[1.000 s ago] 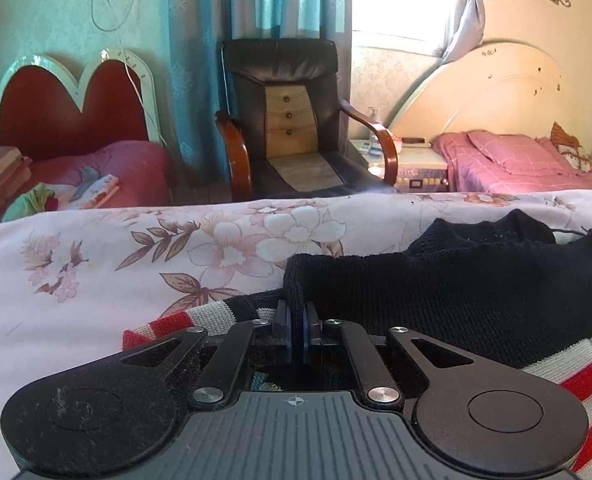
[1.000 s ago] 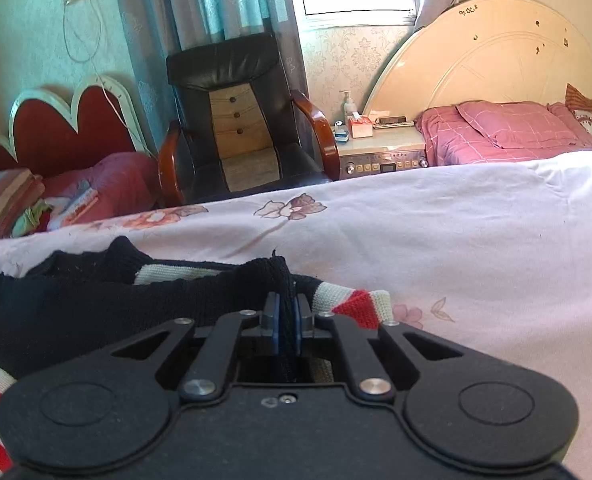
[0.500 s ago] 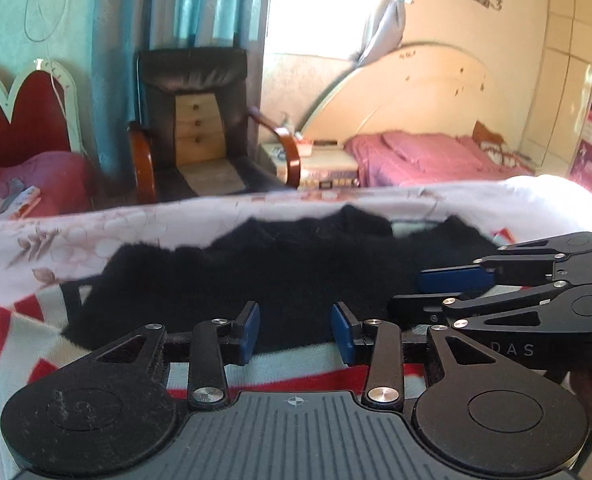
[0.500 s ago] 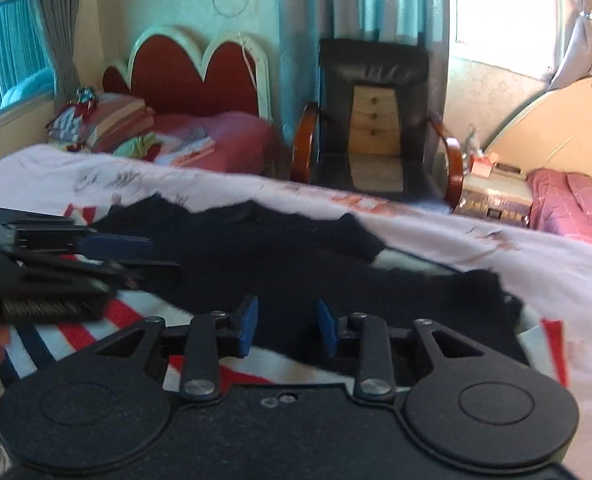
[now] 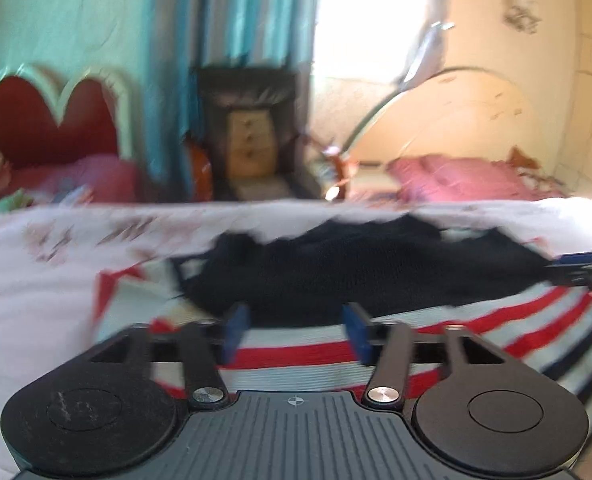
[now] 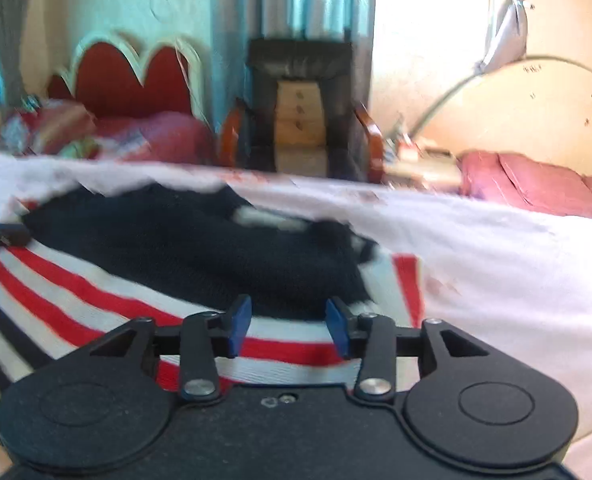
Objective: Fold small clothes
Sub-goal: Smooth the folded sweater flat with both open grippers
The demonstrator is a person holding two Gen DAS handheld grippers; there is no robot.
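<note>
Both grippers have released the sweater since the earlier frames, where each was clamped on a dark knit edge, and both have backed off from it. Left gripper [image 5: 294,330]: jaws have just been opening and stand apart, nothing between the pads. Right gripper [image 6: 289,329]: jaws have just been opening, also apart and empty.

Sweater [image 5: 376,276] lies flat on the bed [image 5: 36,300], across the centre of both views. Its dark upper part is laid over the red, white and navy striped lower part, which runs toward the lower edge of each frame. Right gripper also shows at the right edge of the left view, beside the dark fold.

Handling, as judged: the knit is soft, light and limp; it will sag and stretch when lifted and will not hold a crease unaided. Grip at outer edges or corners, one gripper per side, taking both layers. Avoid pinching a single layer mid-panel, since the fold would slide open. Both views are motion-blurred.
</note>
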